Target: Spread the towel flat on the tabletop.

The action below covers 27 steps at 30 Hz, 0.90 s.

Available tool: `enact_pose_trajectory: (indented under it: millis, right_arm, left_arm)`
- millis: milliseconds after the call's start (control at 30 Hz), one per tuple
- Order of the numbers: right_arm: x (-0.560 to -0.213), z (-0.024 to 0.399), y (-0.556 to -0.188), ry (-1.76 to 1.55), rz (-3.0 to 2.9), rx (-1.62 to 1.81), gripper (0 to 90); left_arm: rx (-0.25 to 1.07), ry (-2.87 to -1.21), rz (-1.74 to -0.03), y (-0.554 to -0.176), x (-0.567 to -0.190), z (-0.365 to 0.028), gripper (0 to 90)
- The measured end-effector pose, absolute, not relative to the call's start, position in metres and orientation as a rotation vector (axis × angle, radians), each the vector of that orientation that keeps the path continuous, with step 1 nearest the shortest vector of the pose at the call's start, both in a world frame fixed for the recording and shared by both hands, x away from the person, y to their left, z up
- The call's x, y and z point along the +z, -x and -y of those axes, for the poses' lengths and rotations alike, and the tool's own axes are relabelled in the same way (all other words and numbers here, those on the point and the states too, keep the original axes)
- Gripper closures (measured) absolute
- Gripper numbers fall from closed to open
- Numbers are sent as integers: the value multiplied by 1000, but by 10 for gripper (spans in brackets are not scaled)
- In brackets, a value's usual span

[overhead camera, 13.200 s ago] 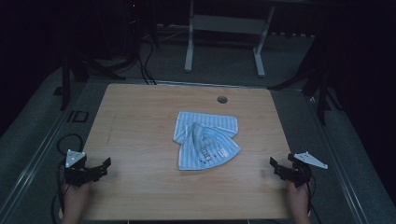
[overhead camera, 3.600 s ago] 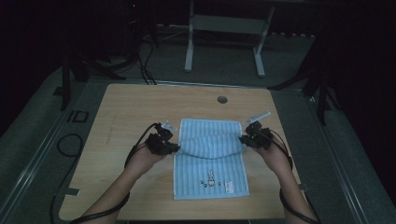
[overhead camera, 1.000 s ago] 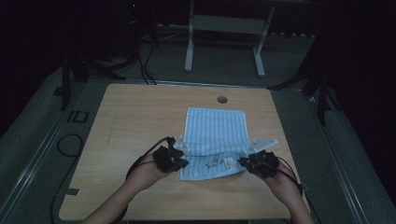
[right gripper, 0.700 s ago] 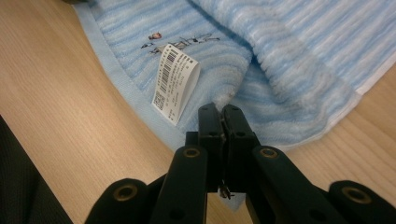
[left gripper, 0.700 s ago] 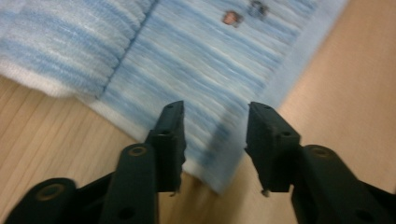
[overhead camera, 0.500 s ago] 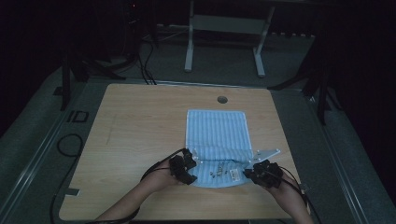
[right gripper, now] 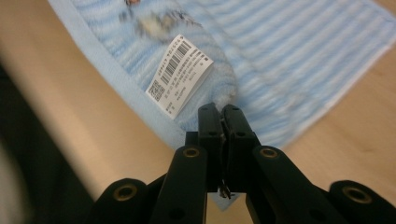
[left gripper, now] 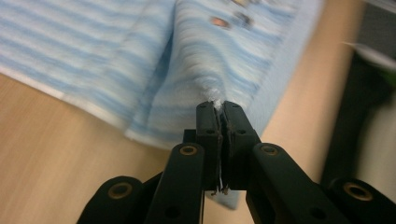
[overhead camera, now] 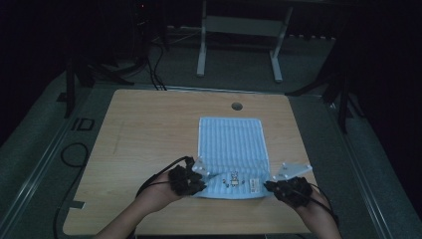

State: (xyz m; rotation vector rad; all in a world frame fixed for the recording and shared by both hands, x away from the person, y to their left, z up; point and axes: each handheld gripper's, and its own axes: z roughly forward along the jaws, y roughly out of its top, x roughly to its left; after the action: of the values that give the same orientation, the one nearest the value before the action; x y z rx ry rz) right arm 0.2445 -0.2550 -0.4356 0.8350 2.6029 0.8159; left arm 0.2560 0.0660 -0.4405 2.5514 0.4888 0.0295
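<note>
Towel (overhead camera: 232, 149) lies flat on the worktop (overhead camera: 144, 129); both grippers' fingers (left (left gripper: 219, 106), right (right gripper: 219, 108)) clamp its near corners, keeping the edge taut for folding.

Dim high view, dark surroundings; brighter gripper views, blurred at edges.
</note>
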Motion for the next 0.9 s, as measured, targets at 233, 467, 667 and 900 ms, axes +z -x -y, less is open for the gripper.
enact_pose_trajectory:
  millis: [233, 467, 667, 900]
  right_arm:
    - [-431, 283, -231, -970, -2543, 897, 638]
    - [-438, 281, -272, -1004, -2526, 879, 629]
    - [-473, 264, -323, -1033, -2590, 796, 629]
    - [-494, 258, -366, -1071, -2633, 691, 578]
  left_arm:
    - [-74, -2585, -531, -248, -459, -83, 599]
    - [-15, -2522, -625, -294, -481, -79, 529]
    - [48, -2526, -677, -328, -499, -66, 526]
    - [75, -2529, -729, -356, -499, -64, 504]
